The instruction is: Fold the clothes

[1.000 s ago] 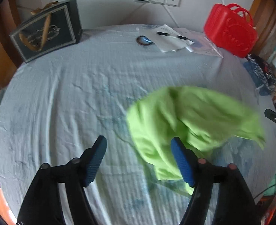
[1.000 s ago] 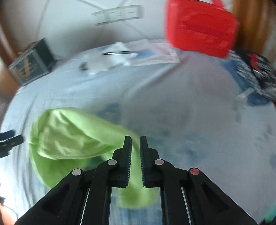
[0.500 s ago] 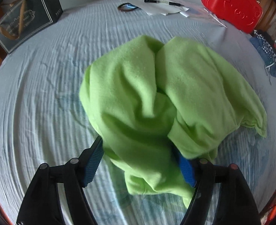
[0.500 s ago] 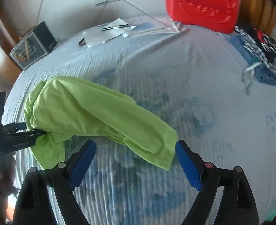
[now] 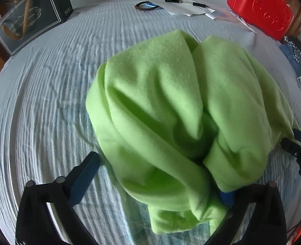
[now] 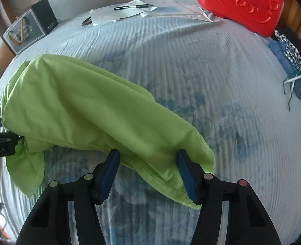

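A crumpled green cloth [image 5: 171,110] lies on the bed [image 5: 38,102]. My left gripper [image 5: 156,181] gapes wide, cloth bunched between its fingers. My right gripper [image 6: 148,175], also spread open, straddles the cloth's edge. A red case [image 6: 240,4] sits at 1 o'clock. No writing reads clearly.

The garment [image 5: 171,106] is plain lime green, lying on a pale ribbed bedsheet [image 5: 48,102] with faded blue blotches. The case [image 6: 242,2] is bright red, the box [image 5: 29,24] dark with a white border, and both tongs [image 6: 148,175] are black with blue pads [image 6: 109,173].
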The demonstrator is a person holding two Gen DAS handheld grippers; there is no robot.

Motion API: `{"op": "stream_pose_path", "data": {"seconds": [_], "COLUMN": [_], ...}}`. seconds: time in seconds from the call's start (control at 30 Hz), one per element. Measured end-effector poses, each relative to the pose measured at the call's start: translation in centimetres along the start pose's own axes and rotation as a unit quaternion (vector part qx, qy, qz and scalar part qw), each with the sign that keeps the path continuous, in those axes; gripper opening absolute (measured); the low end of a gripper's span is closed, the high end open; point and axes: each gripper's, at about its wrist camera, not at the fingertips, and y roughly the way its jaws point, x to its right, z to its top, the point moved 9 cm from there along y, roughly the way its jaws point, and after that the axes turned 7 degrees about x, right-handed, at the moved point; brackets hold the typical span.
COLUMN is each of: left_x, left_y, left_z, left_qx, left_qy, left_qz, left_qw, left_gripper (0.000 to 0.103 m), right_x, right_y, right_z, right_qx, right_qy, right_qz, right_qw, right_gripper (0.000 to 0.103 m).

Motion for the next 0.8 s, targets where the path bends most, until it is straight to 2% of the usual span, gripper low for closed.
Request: {"op": "stream_pose_path", "data": {"seconds": [0.03,0.07,0.1,0.2,0.27,0.37,0.5,0.63,0.73,0.77,0.8], "left_x": [0.3,0.6,0.8,1.0,0.4,-1.2,-4.2,-8.4,-10.6,-10.9,-11.1], "left_y": [-0.3,-0.6,-0.8,-1.4,-2.3,-3.9,-7.6,-13.4,-19.1,-20.6,-21.9], "left_z": [0.0,0.1,0.1,0.3,1.0,3.0,7.3,13.2,16.5,16.8,16.8], "left_qx": [0.0,-0.001,-0.002,-0.006,0.002,0.023,0.073,0.142,0.194,0.201,0.203], "left_qy": [0.002,0.004,0.005,0.001,-0.01,-0.02,-0.02,-0.031,-0.034,-0.029,-0.021], "left_qz": [-0.007,-0.013,-0.017,-0.021,-0.019,-0.005,0.032,0.069,0.073,0.068,0.06], "left_qw": [1.0,0.9999,0.9998,0.9998,0.9998,0.9995,0.9966,0.987,0.9778,0.9769,0.9771], "left_gripper": [0.074,0.055,0.048,0.031,0.024,0.02,0.018,0.018,0.018,0.023,0.032], "right_x": [0.2,0.4,0.7,1.1,1.2,1.5,2.3,3.6,4.2,4.1,4.0], "right_y": [-0.1,-0.3,-0.4,-0.8,-1.5,-3.3,-6.5,-11.6,-16.7,-18.1,-19.5], "right_z": [0.0,0.0,0.1,0.2,0.7,2.0,5.8,11.6,15.9,16.8,17.6], "right_qx": [-0.002,-0.004,-0.006,-0.008,0.004,0.033,0.086,0.162,0.232,0.25,0.267], "right_qy": [-0.001,0.0,0.007,0.021,0.019,0.021,0.016,0.014,0.019,0.017,0.014], "right_qz": [-0.006,-0.012,-0.007,0.006,0.008,0.013,0.011,0.007,0.022,0.023,0.023], "right_qw": [1.0,1.0,1.0,1.0,1.0,0.999,0.996,0.987,0.972,0.968,0.963], "right_gripper": [0.044,0.032,0.015,0.007,0.006,0.006,0.005,0.005,0.005,0.005,0.005]}}
